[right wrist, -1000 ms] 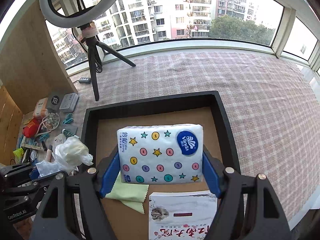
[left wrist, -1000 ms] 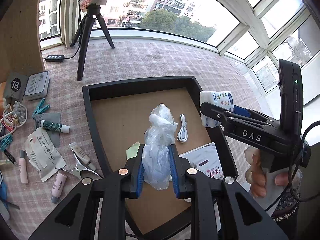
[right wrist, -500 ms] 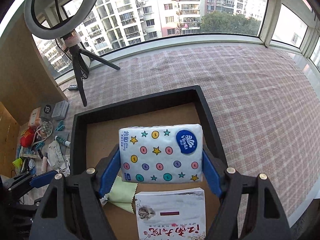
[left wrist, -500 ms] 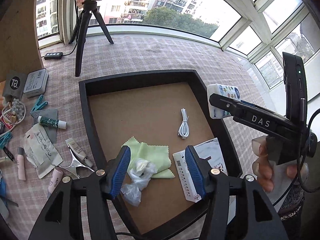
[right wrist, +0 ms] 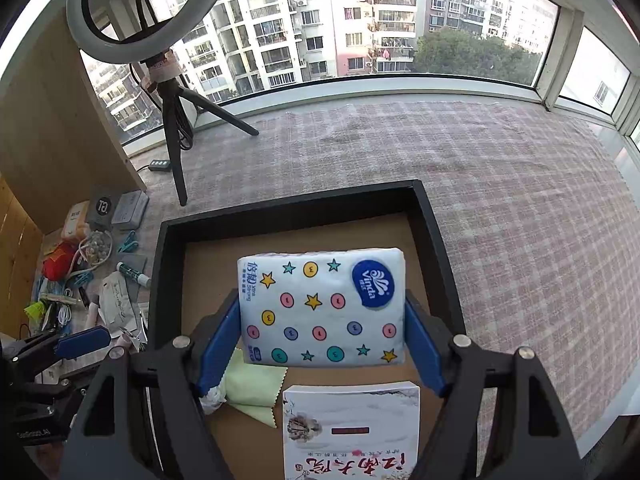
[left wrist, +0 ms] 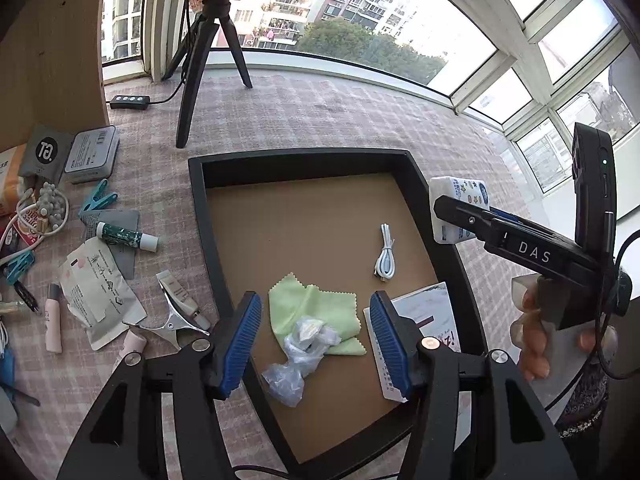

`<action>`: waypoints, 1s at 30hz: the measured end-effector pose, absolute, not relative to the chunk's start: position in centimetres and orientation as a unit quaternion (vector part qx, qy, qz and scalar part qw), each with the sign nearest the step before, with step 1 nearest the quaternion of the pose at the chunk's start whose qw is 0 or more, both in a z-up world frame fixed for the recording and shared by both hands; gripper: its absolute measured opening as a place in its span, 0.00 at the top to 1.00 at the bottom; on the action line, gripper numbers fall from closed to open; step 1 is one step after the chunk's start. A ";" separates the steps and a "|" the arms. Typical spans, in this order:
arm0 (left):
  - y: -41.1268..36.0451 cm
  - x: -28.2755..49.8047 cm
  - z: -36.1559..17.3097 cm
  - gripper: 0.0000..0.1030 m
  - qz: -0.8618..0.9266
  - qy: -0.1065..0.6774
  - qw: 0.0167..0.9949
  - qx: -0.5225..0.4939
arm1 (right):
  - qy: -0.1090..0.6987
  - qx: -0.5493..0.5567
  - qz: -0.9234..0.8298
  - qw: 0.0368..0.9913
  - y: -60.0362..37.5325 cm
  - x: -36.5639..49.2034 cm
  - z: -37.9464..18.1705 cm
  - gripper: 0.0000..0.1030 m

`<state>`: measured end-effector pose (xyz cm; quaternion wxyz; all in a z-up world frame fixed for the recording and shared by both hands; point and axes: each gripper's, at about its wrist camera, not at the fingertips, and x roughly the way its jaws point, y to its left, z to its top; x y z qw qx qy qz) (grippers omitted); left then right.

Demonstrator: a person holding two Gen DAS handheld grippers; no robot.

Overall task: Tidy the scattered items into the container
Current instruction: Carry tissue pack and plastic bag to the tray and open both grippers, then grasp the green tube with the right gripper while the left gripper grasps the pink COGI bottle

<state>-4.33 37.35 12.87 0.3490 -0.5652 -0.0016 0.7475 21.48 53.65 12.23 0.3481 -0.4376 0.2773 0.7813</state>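
Observation:
A black-walled tray with a brown floor holds a clear plastic bag, a green cloth, a white cable and a booklet. My left gripper is open above the bag, empty. My right gripper is shut on a white tissue pack with stars and dots, held above the tray. The pack also shows in the left wrist view, over the tray's right wall.
Scattered items lie left of the tray on the checked cloth: a glue stick, a sachet, a metal clip, pink tubes, blue pegs, a grey tin. A tripod stands behind.
My left gripper opened and let the plastic bag drop into the tray by the green cloth, then drew back. The right gripper kept hold of the tissue pack, moving slightly over the tray.

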 end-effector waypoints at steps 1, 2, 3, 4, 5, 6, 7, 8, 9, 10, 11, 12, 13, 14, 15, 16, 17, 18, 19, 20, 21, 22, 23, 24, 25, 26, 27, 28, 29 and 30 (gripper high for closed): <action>37.3 -4.4 12.9 0.47 0.747 -0.003 0.349 -0.566 | 0.285 -0.437 0.781 0.344 53.8 21.6 12.1 0.27; 37.3 -4.4 12.8 0.47 0.747 -0.005 0.348 -0.567 | 0.289 -0.439 0.778 0.344 53.8 21.6 12.0 0.26; 37.3 -4.5 12.8 0.47 0.747 -0.006 0.347 -0.567 | 0.289 -0.441 0.777 0.343 53.8 21.6 11.9 0.26; 37.2 -4.5 12.9 0.47 0.747 -0.007 0.347 -0.567 | 0.287 -0.442 0.777 0.344 53.7 21.6 11.8 0.26; 37.2 -4.6 12.9 0.47 0.749 -0.006 0.345 -0.566 | 0.284 -0.443 0.777 0.346 53.7 21.5 11.8 0.26; 37.2 -4.6 12.9 0.47 0.749 -0.006 0.345 -0.566 | 0.282 -0.444 0.777 0.346 53.6 21.4 11.8 0.26; 37.1 -4.6 12.8 0.47 0.749 -0.007 0.345 -0.566 | 0.281 -0.445 0.777 0.345 53.5 21.4 11.8 0.26; 36.9 -4.7 12.8 0.47 0.750 -0.009 0.343 -0.566 | 0.281 -0.446 0.776 0.345 53.5 21.3 11.8 0.26; 36.7 -4.7 12.7 0.47 0.750 -0.009 0.342 -0.566 | 0.281 -0.446 0.777 0.343 53.5 21.1 11.8 0.26; 36.4 -4.8 12.7 0.47 0.751 -0.007 0.341 -0.565 | 0.280 -0.446 0.779 0.340 53.5 21.0 11.8 0.26; 36.1 -4.8 12.6 0.47 0.753 -0.003 0.338 -0.564 | 0.281 -0.444 0.781 0.336 53.4 20.8 11.9 0.26; 35.6 -4.9 12.5 0.47 0.756 0.000 0.333 -0.563 | 0.280 -0.442 0.785 0.332 53.2 20.6 11.9 0.26; 35.0 -5.1 12.3 0.47 0.758 0.001 0.327 -0.564 | 0.278 -0.440 0.789 0.326 53.0 20.2 11.9 0.26; 34.3 -5.3 12.1 0.47 0.761 0.000 0.321 -0.565 | 0.274 -0.440 0.794 0.319 52.7 19.8 11.9 0.26; 33.5 -5.6 11.9 0.47 0.763 -0.001 0.313 -0.565 | 0.267 -0.439 0.798 0.314 52.4 19.3 11.9 0.26; 32.6 -5.8 11.7 0.47 0.767 -0.002 0.304 -0.565 | 0.259 -0.439 0.803 0.310 52.1 18.7 11.9 0.26; 31.7 -6.1 11.5 0.47 0.771 -0.002 0.295 -0.564 | 0.250 -0.436 0.810 0.303 51.7 18.1 11.8 0.26; 30.8 -6.4 11.3 0.47 0.775 -0.002 0.285 -0.564 | 0.243 -0.431 0.818 0.294 51.3 17.5 11.8 0.26; 29.8 -6.6 11.1 0.47 0.779 -0.003 0.275 -0.564 | 0.236 -0.426 0.826 0.283 50.9 16.8 11.8 0.26; 28.6 -6.9 10.7 0.47 0.782 -0.005 0.265 -0.564 | 0.229 -0.424 0.832 0.274 50.5 16.1 11.8 0.26; 27.4 -7.1 10.4 0.48 0.785 -0.006 0.255 -0.565 | 0.223 -0.426 0.835 0.268 50.1 15.4 11.7 0.26; 26.3 -7.3 10.0 0.49 0.788 -0.006 0.244 -0.566 | 0.218 -0.431 0.836 0.260 49.8 14.6 11.6 0.27; 25.1 -7.6 9.4 0.49 0.790 -0.005 0.232 -0.568 | 0.214 -0.435 0.838 0.251 49.5 13.7 11.4 0.28; 23.9 -7.8 9.0 0.49 0.792 -0.006 0.220 -0.570 | 0.210 -0.438 0.840 0.242 49.1 12.9 11.3 0.29; 22.8 -7.9 8.5 0.49 0.792 -0.009 0.208 -0.574 | 0.204 -0.441 0.843 0.231 48.6 12.1 11.2 0.30; 21.6 -8.1 7.9 0.50 0.792 -0.013 0.199 -0.578 | 0.197 -0.446 0.845 0.219 48.2 11.2 11.2 0.35; 20.5 -8.3 7.4 0.50 0.791 -0.016 0.191 -0.581 | 0.187 -0.453 0.847 0.206 47.8 10.3 11.0 0.39; 19.6 -8.4 6.9 0.53 0.792 -0.016 0.182 -0.583 | 0.179 -0.461 0.847 0.195 47.3 9.4 10.8 0.46; 18.7 -8.5 6.6 0.56 0.793 -0.015 0.174 -0.584 | 0.168 -0.472 0.847 0.181 46.8 8.4 10.5 0.50; 18.0 -8.6 6.2 0.57 0.794 -0.012 0.167 -0.585 | 0.157 -0.481 0.846 0.167 46.2 7.4 10.3 0.50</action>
